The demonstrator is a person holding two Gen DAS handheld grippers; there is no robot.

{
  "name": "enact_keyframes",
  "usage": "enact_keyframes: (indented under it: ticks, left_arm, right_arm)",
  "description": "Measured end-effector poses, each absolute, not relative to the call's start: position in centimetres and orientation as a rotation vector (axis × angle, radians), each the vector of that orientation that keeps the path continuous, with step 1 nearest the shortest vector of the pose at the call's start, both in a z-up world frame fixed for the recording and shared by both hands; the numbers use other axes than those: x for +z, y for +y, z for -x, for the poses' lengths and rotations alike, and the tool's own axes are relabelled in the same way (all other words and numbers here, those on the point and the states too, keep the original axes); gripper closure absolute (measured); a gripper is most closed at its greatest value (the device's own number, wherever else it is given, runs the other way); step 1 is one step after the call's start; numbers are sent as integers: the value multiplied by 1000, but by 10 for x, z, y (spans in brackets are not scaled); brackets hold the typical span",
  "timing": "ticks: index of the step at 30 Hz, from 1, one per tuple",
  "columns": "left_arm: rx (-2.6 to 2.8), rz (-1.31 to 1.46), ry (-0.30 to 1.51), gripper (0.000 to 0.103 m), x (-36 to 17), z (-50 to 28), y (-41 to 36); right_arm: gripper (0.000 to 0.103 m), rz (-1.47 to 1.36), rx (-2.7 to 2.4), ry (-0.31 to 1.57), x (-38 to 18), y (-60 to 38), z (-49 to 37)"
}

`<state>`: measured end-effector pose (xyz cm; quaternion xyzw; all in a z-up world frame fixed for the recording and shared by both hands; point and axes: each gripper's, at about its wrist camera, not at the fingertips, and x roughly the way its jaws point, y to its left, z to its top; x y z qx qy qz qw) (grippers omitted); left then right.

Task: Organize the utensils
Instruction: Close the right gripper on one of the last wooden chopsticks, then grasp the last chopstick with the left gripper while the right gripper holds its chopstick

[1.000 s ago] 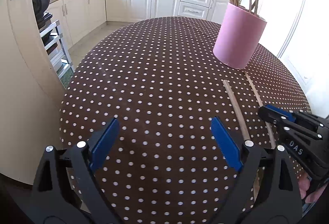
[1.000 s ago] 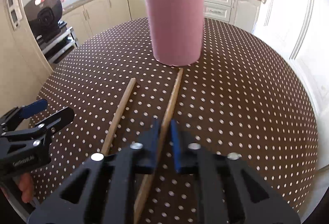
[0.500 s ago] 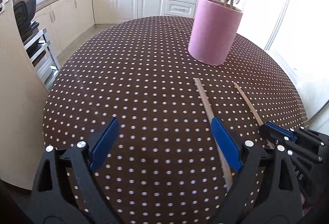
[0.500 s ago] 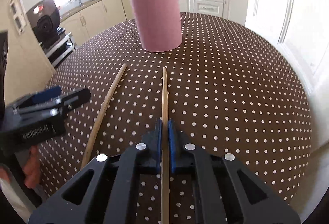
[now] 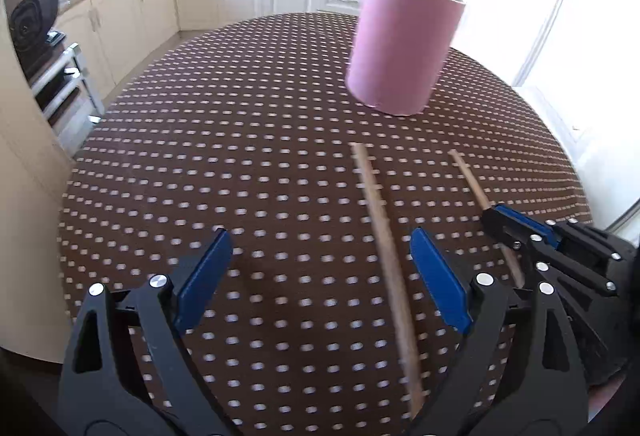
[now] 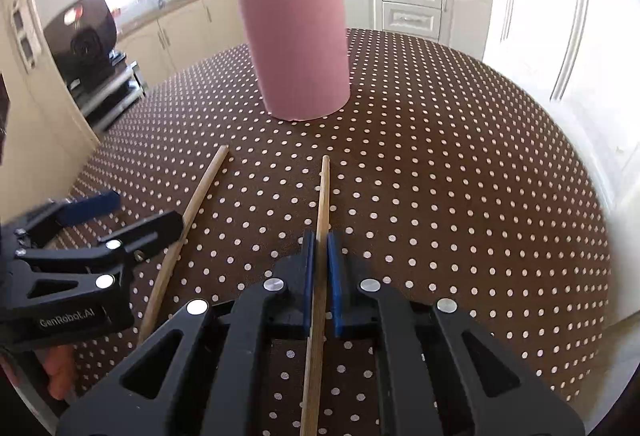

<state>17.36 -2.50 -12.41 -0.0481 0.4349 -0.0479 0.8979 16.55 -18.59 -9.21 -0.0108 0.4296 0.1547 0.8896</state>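
Two pale, matt wooden chopsticks (image 6: 322, 195) lie on a brown polka-dot tablecloth (image 6: 440, 175), lower centre; a smooth, matt pink holder (image 6: 298, 51) stands above; glossy black plastic grippers (image 6: 318, 240) carry blue pads.

The only readable text is "GenRobot.AI", in pale letters on the black body of the left gripper (image 6: 120, 213), near left in the right wrist view. Bottle labels on the far counter are too small to read.
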Motion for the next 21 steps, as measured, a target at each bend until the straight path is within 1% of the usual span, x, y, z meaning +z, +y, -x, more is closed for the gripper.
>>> enact_keyframes:
  ticks: [5, 6, 7, 8, 9, 10, 11, 12, 13, 14, 15, 19, 21]
  left_arm:
    - [-114, 112, 954, 14, -125, -187, -42]
    - [-117, 119, 957, 15, -126, -189, -44]
    - [-115, 115, 958, 19, -126, -191, -48]
    - [-100, 81, 956, 29, -127, -192, -54]
    - [-75, 21, 944, 47, -128, -192, -61]
    - [-57, -23, 928, 53, -129, -192, -67]
    - [-87, -51, 908, 66, -129, -191, -72]
    - [-116, -70, 903, 72, -129, -190, -76]
    - [-122, -81, 902, 76, -129, -190, -79]
    - [-136, -79, 902, 85, -129, -189, -81]
    - [-150, -65, 899, 91, -129, -188, -81]
    - [-216, 32, 891, 92, -130, -187, -67]
    - [-248, 98, 905, 95, -131, -188, -55]
  right_arm:
    - [97, -8, 318, 897, -91, -191, -171]
    - [97, -23, 310, 897, -91, -193, -173]
    - [97, -35, 298, 894, -91, -196, -175]
    - [97, -50, 288, 892, -90, -200, -176]
    - [97, -63, 285, 893, -91, -203, -178]
    - [97, -81, 285, 895, -92, -206, -180]
    - [97, -96, 287, 896, -92, -207, -180]
    - [97, -102, 288, 895, -91, -207, -177]
    - [97, -109, 288, 895, -91, -208, -175]
    - [97, -116, 287, 895, -91, -210, -176]
    - [97, -120, 288, 896, -91, -210, -176]
    - [97, -115, 283, 891, -88, -211, -171]
    - [97, -111, 280, 887, -87, -211, -170]
